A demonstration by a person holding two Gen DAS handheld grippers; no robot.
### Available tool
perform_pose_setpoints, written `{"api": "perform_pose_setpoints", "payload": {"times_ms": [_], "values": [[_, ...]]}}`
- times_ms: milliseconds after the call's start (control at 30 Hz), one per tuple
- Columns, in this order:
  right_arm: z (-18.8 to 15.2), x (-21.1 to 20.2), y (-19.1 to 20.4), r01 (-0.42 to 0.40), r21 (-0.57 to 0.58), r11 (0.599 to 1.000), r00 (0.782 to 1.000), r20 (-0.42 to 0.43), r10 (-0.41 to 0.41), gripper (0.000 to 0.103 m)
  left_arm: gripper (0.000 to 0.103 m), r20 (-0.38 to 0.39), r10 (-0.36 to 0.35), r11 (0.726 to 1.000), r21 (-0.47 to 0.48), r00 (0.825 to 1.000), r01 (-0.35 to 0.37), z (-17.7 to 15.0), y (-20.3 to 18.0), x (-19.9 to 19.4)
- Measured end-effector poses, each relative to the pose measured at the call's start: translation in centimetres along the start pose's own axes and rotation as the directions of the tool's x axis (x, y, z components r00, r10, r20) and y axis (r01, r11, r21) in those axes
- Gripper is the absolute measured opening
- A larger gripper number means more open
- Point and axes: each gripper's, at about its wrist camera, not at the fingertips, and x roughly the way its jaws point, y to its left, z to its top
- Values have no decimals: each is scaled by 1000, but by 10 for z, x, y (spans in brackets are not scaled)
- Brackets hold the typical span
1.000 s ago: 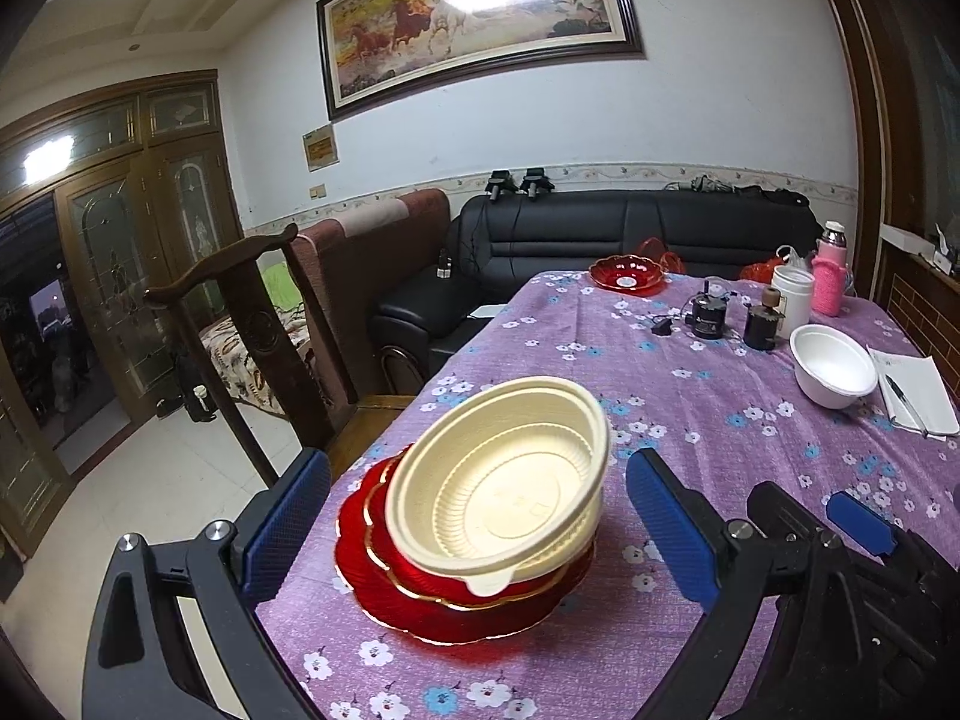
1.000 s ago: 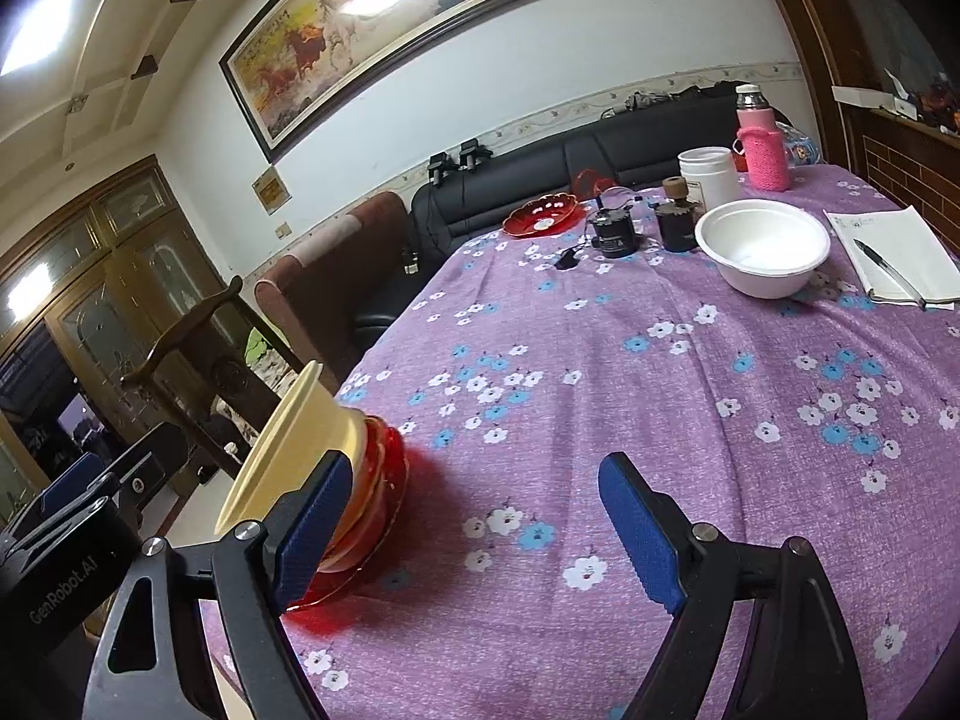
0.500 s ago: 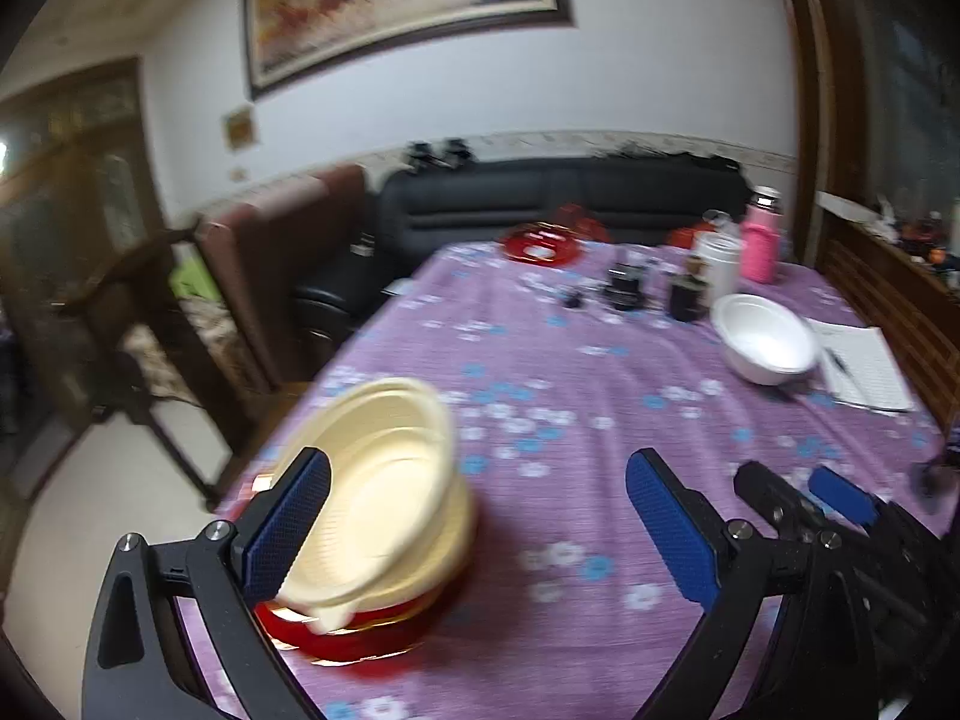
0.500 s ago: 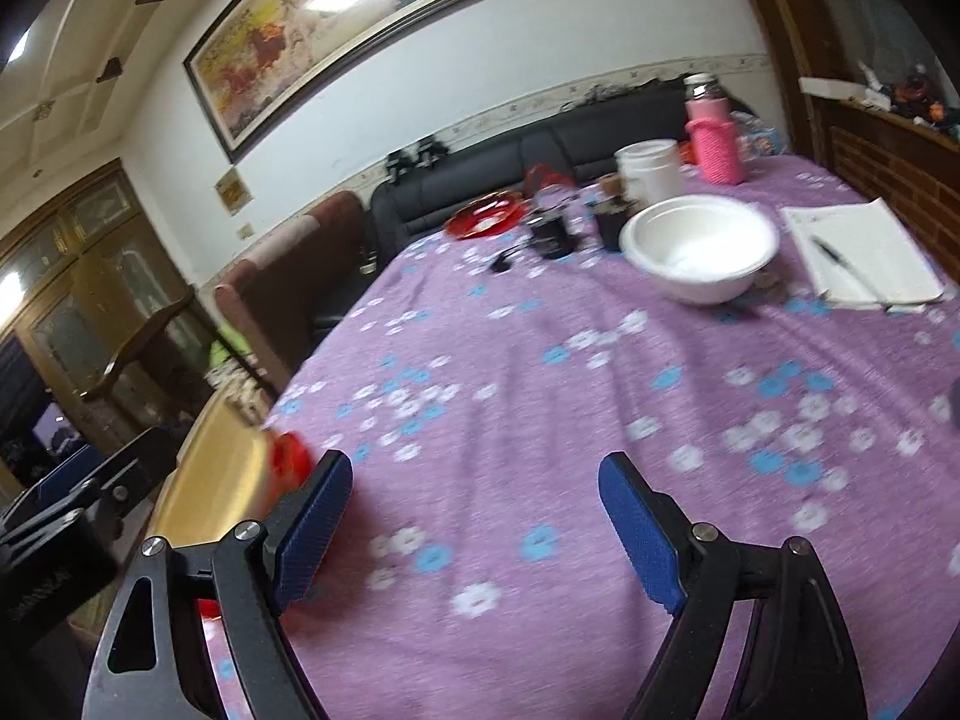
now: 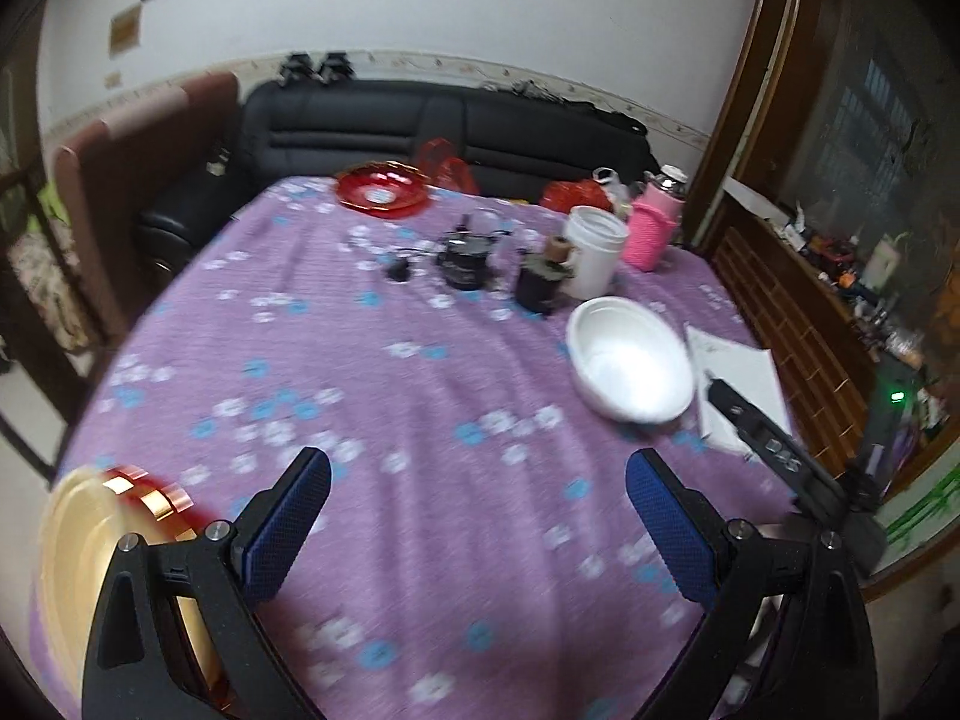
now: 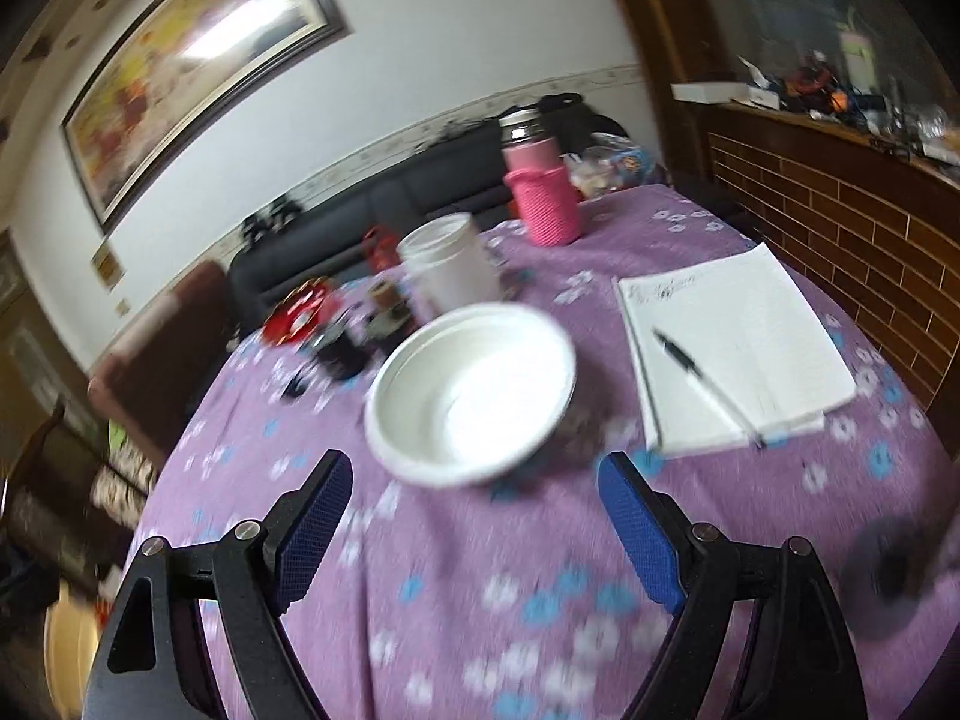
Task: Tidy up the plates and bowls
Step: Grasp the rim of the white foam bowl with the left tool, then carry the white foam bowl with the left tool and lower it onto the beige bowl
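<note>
White bowl (image 6: 471, 393) on purple flowered tablecloth (image 6: 750, 516), right of centre, just ahead of right gripper (image 6: 474, 531). Right gripper spread wide, empty, blue pads (image 6: 312, 531) either side of the bowl's near rim, not touching. Left gripper (image 5: 477, 525) also spread wide, empty, over bare cloth. Cream bowls (image 5: 78, 558) stacked on red plates (image 5: 150, 498) at near left table edge. Another red plate (image 5: 381, 195) at far edge. Notepad with pen (image 6: 699, 375) right of the white bowl; white jar (image 6: 447, 267) and pink flask (image 6: 543, 189) beyond it.
</note>
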Motion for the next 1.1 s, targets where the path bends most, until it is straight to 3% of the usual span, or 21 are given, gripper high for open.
{"api": "perform_pose_setpoints", "payload": {"times_ms": [200, 300, 400, 633, 800, 900, 967, 1000, 1100], "values": [[23, 57, -31, -15, 125, 992, 999, -49, 21, 75, 99, -64, -24, 998, -64, 998, 20, 45, -20, 72], [17, 74, -44, -10, 138, 990, 997, -70, 19, 74, 99, -120, -16, 994, -106, 993, 3, 58, -23, 115], [18, 88, -55, -2, 141, 990, 995, -97, 15, 65, 99, -162, -19, 991, -133, 987, -3, 66, -29, 156], [16, 104, -60, -20, 139, 990, 990, -138, 40, 49, 98, -207, -38, 995, -99, 978, 18, 76, -61, 225], [10, 114, -58, -55, 150, 987, 981, -176, 81, 46, 97, -253, -19, 997, -71, 967, 1, 69, -72, 256], [9, 117, -57, -75, 159, 984, 977, -187, 105, 41, 75, -282, -42, 996, -87, 958, 18, 68, -73, 268], [9, 116, -56, -82, 157, 984, 977, -183, 110, 31, 35, -313, -67, 995, -88, 947, 41, 67, -74, 273], [9, 116, -55, -86, 157, 984, 976, -184, 115, 27, 26, -330, -72, 995, -83, 941, 47, 66, -75, 275], [9, 113, -52, -76, 147, 986, 979, -175, 102, 22, 23, -323, -59, 997, -73, 945, 38, 65, -75, 268]]}}
